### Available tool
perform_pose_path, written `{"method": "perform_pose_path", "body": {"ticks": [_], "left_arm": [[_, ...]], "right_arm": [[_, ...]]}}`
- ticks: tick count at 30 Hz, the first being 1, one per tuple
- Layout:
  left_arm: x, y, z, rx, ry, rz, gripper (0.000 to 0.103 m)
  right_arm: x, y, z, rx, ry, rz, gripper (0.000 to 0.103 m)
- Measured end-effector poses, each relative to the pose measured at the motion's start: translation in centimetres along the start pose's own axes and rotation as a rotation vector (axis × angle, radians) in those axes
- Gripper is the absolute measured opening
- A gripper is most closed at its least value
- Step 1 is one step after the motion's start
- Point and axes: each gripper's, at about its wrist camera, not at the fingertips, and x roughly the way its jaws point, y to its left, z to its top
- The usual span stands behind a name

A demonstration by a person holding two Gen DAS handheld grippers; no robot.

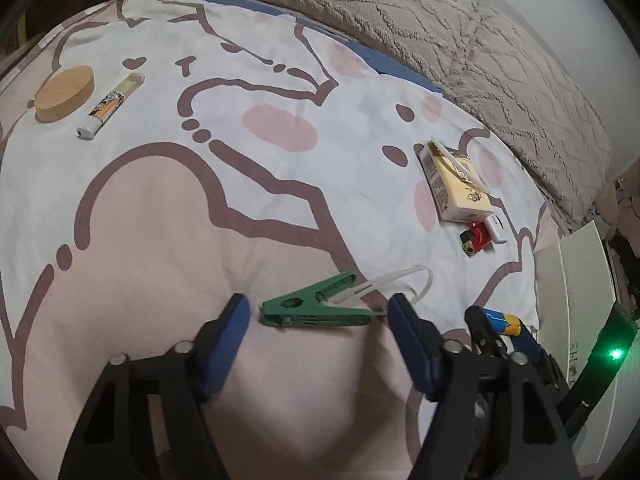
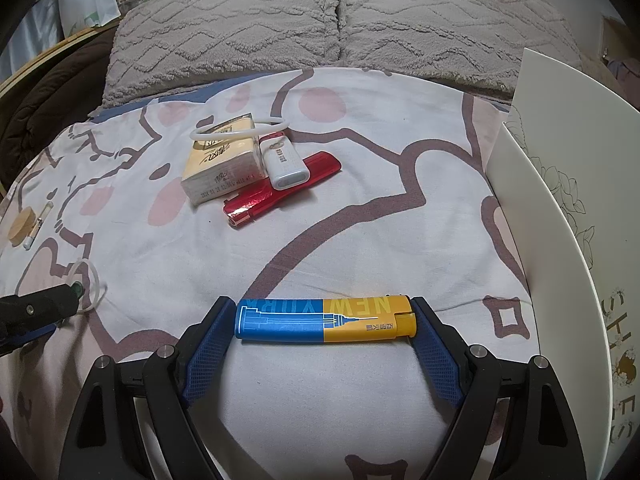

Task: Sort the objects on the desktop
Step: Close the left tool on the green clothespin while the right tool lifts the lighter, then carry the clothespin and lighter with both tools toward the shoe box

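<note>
Squarely between the right gripper (image 2: 324, 322)'s blue-padded jaws lies a blue-and-yellow plastic lighter printed "NEW YORK" (image 2: 326, 320), set crosswise, each end touching a pad — the jaws stand wide and are closed on its full length, low over a bed's white quilt with brown-and-pink cartoon print (image 2: 380, 208). To its left, the left gripper (image 1: 318, 312) hovers over a green plastic clothes peg (image 1: 316, 308) that lies flat on the quilt with a loop of clear white cord (image 1: 404, 278) at its far end; the jaws stand apart on either side of the peg, with a gap showing at both pads, so nothing is gripped.

Farther up the bed sits a small cluster: a cream-yellow cardboard cigarette pack (image 2: 222, 172), a white plastic USB stick with a white loop strap (image 2: 285, 164) leaning beside it, and a translucent red plastic lighter (image 2: 280, 196) lying partly under the stick. Well apart at the far left edge rest a round pale wooden lid (image 1: 64, 94) and, just beside it, a slim clear lighter with an orange label (image 1: 110, 106).

A grey textured fleece blanket (image 2: 340, 36) covers the head of the bed — and a white cardboard shoe box lettered "SHOES" (image 2: 580, 240) stands at the right edge.
</note>
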Motion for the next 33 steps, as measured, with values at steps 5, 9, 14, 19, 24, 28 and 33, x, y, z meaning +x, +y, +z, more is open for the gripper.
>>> {"method": "perform_pose_path", "body": {"ticks": [5,9,14,19,24,28,33], "left_arm": [[0.1,0.2,0.0,0.029,-0.016,0.002,0.053],[0.0,0.3,0.0,0.046,-0.019,-0.009,0.053],[-0.1,0.4,-0.1,0.061,-0.021,-0.019,0.053],[-0.2,0.1,-0.2,0.099,-0.02,-0.017,0.053],[-0.3,0.1,0.1,0.118,-0.01,-0.021,0.053],[-0.6,-0.6,0.1,0.167,-0.01,-0.024,0.053],[-1.1,-1.4,0.2,0.183,-0.01,-0.037,0.053]], "right_arm": [[0.0,0.0,0.0,0.001,-0.004,0.002,0.086],[-0.1,-0.1,0.1,0.003,-0.011,0.004,0.086],[-0.1,0.1,0.2,-0.008,-0.01,-0.009,0.086],[-0.4,0.2,0.3,-0.02,-0.017,-0.027,0.081],[-0.8,0.2,0.6,-0.01,-0.006,-0.028,0.081],[-1.3,0.2,0.7,-0.009,-0.001,-0.034,0.081],[-2.1,0.6,0.8,-0.014,0.009,-0.041,0.081]]}}
